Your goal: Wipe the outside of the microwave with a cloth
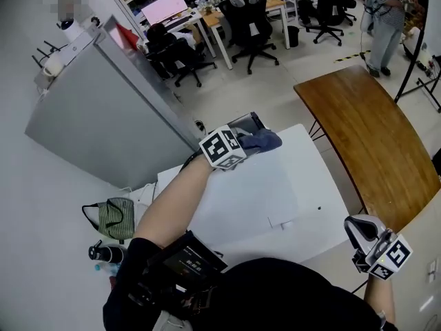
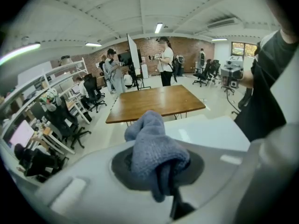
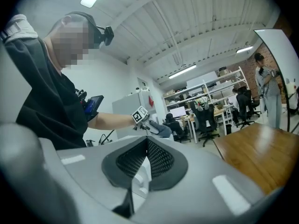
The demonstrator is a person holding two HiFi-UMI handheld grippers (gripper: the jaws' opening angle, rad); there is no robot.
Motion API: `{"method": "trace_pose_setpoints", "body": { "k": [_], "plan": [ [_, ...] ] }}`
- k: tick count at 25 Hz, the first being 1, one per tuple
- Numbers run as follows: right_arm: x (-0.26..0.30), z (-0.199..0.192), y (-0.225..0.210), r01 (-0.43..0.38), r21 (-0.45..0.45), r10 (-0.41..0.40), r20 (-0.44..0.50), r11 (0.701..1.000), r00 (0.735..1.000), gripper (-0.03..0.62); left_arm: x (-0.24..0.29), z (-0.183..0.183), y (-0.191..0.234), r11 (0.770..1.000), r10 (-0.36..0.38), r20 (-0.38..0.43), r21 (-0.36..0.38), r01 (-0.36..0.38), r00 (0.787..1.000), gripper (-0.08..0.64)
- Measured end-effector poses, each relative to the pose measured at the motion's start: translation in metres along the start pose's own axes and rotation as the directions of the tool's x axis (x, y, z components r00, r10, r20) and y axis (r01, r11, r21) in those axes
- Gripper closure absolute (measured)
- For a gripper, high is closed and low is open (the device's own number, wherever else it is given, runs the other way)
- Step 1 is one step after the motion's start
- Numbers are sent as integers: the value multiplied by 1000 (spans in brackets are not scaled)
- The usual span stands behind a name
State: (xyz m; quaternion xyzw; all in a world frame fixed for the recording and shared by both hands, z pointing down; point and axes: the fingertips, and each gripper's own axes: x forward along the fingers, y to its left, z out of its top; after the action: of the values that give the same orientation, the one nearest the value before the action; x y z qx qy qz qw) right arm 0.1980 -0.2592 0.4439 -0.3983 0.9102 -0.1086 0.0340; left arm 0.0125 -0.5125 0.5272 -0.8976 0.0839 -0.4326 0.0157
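The microwave [image 1: 275, 192] is a white box seen from above in the head view; its flat top fills the middle. My left gripper [image 1: 253, 138] reaches over its far left corner and is shut on a bunched blue-grey cloth [image 1: 265, 141]. The left gripper view shows the cloth [image 2: 154, 148] bulging out between the jaws, with the white microwave top [image 2: 210, 132] beyond it. My right gripper [image 1: 357, 227] hangs off the microwave's near right corner, shut with nothing in it. The right gripper view has its mesh pads [image 3: 159, 158] meeting and the left gripper [image 3: 150, 125] with the cloth [image 3: 163, 131] in the distance.
A curved wooden table [image 1: 372, 136] stands to the right of the microwave. A tall grey cabinet [image 1: 103, 116] is on the left, with a green bag [image 1: 114, 217] and a dark bottle [image 1: 105, 254] below it. Office chairs [image 1: 251, 19] and a standing person [image 1: 384, 19] are further back.
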Motion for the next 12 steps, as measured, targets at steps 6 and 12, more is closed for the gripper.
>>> {"method": "trace_pose_setpoints", "body": {
  "k": [6,12],
  "plan": [
    [66,12,90,-131,-79,129,-31,988,991,588,-168,-156,-15,981,162,-12,-105,-163,987,503],
    [107,9,175,-179,-91,172,-73,980,982,588,-221,-280,-44,949,207,-18,-237,-205,978,503]
  ]
}}
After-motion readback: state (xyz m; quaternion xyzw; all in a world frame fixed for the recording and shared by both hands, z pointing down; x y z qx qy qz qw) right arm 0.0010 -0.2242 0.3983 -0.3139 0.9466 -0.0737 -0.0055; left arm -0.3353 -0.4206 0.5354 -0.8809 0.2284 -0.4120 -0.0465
